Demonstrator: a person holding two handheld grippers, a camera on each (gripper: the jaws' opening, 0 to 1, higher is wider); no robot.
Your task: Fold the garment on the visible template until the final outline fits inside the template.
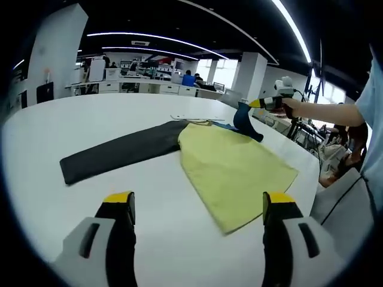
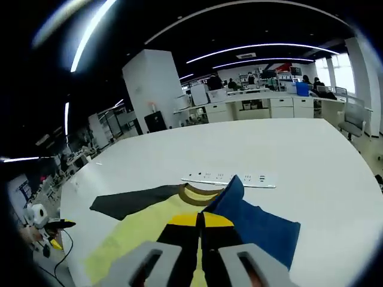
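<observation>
A garment (image 1: 230, 167) with a yellow body lies flat on the white worktop (image 1: 119, 113), centre-right in the left gripper view. Its dark grey sleeve (image 1: 119, 152) stretches toward the left of the frame. Its blue sleeve (image 2: 257, 224) is lifted off the surface at upper right, pinched between the closed fingers of the right gripper (image 2: 200, 222). The left gripper (image 1: 197, 206) hovers at the bottom of its view, fingers apart and holding nothing. A white power strip (image 2: 230, 178) lies just beyond the collar.

garment (image 1: 233, 164) yellow body, dark grey sleeve (image 1: 119, 152), blue sleeve (image 2: 257, 224); white table (image 1: 90, 113).
</observation>
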